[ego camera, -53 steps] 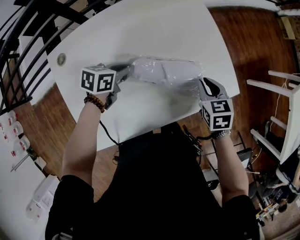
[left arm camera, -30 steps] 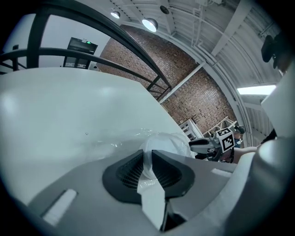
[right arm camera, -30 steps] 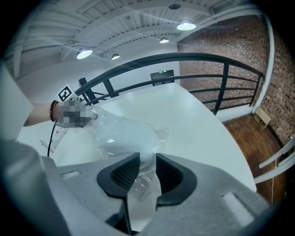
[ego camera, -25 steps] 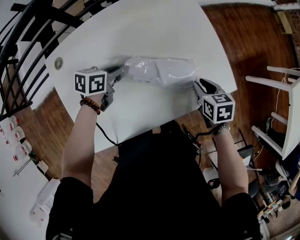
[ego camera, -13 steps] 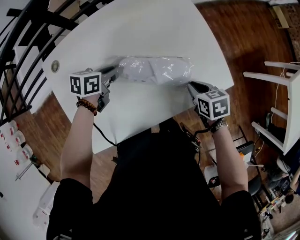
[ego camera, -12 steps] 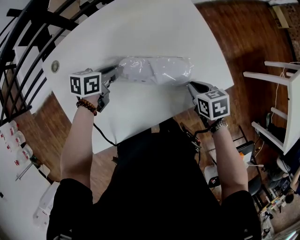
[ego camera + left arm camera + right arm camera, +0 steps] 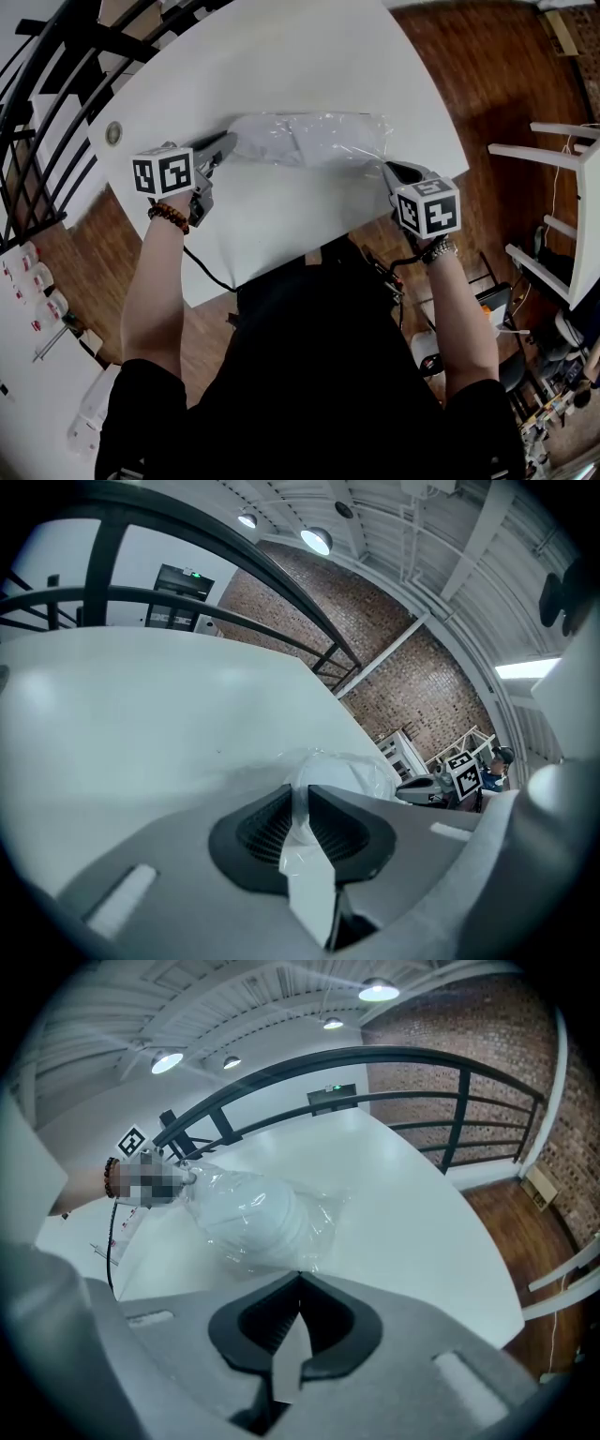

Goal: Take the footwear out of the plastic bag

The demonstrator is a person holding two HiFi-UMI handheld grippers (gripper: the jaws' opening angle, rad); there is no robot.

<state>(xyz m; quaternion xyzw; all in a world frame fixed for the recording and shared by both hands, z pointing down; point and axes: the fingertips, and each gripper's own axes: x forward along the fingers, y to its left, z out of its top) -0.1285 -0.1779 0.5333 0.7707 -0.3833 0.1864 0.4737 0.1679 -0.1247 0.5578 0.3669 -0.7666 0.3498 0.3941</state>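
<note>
Seen from above: a clear bag (image 7: 309, 139) with something white inside lies across my white worktop (image 7: 281, 56). My left gripper (image 7: 228, 142) meets its left end, my right gripper (image 7: 387, 167) its right end.

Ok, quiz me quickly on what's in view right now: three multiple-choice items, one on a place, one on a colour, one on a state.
1. Where is the footwear?
A) inside the plastic bag on the table
B) on the floor
C) on a chair

2. What colour is the footwear?
A) black
B) red
C) white

3. How do the left gripper's jaws stand?
A) wide apart, nothing between them
B) shut on the bag's film
C) out of view

Answers:
1 A: clear film wraps it in both gripper views.
2 C: it shows white through the film.
3 B: the left gripper view shows film pinched between the jaws.
</note>
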